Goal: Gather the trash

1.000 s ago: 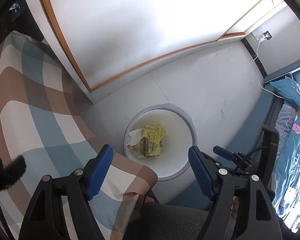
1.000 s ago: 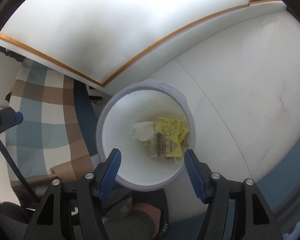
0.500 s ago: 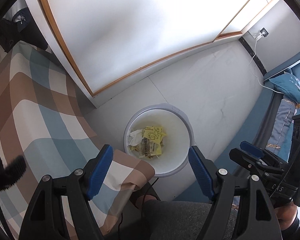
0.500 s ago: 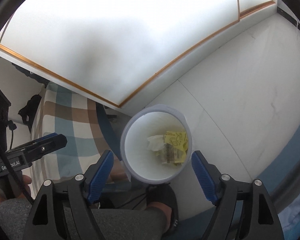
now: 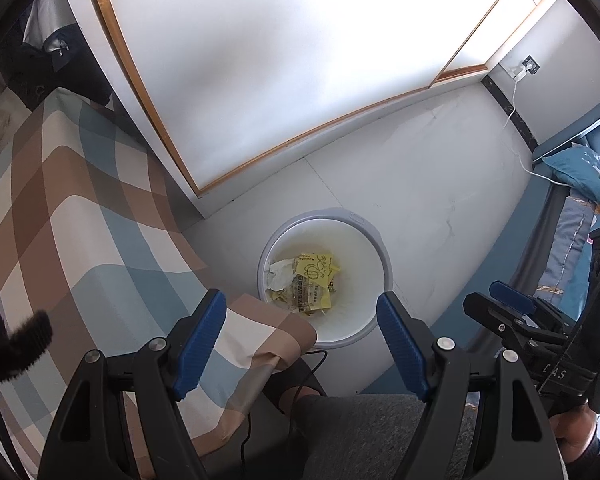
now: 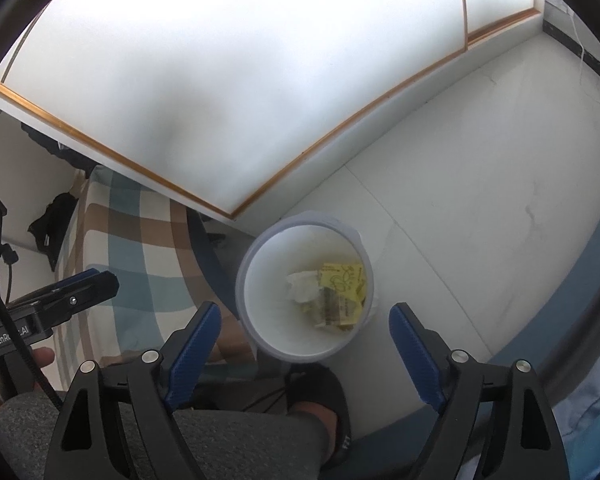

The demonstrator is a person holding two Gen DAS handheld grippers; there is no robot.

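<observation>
- Bin [image 5: 366, 240] stood on pale floor [image 5: 420, 168], seen from above in both views; white, round, w/ greyish rim.
- Trash lay at bin bottom: yellow wrapper [image 5: 315, 270] on top, white crumpled paper [image 5: 281, 274] touching it on its left, printed packet [image 5: 306, 294] just below.
- L gripper [image 5: 300, 320] hung above bin & bed edge, blue pads spread wide, nothing between them – released.
- R gripper [image 6: 306, 330] hung above bin's near rim, jaws opening, nothing between pads; trash well below, untouched.
- L view only: checked bedsheet [image 5: 80, 220] filled left side, its corner overlapping bin's near-left rim; socket w/ white cable [image 5: 514, 108] on far wall; blue bedding [image 5: 584, 176] at right; R gripper's side profile [image 5: 512, 300] at right edge, held by hand at lower right; black fuzzy thing [image 5: 16, 344] at left edge, can't tell what.
- R view only: bin's outer wall [image 6: 248, 320] visible, so bin read as tall, not a shallow bowl; L gripper's tip [image 6: 88, 288] at left w/ hand [image 6: 40, 360] under it; foot in dark slipper [image 6: 320, 400] just beside bin's near side; dark clothing [image 6: 52, 220] past the sheet [image 6: 132, 240].
- Both views: white panel w/ wood trim [image 5: 300, 60] behind bin; grey trouser leg [image 6: 220, 440] at bottom.
- Paper sat on wrapper's left in both views.
</observation>
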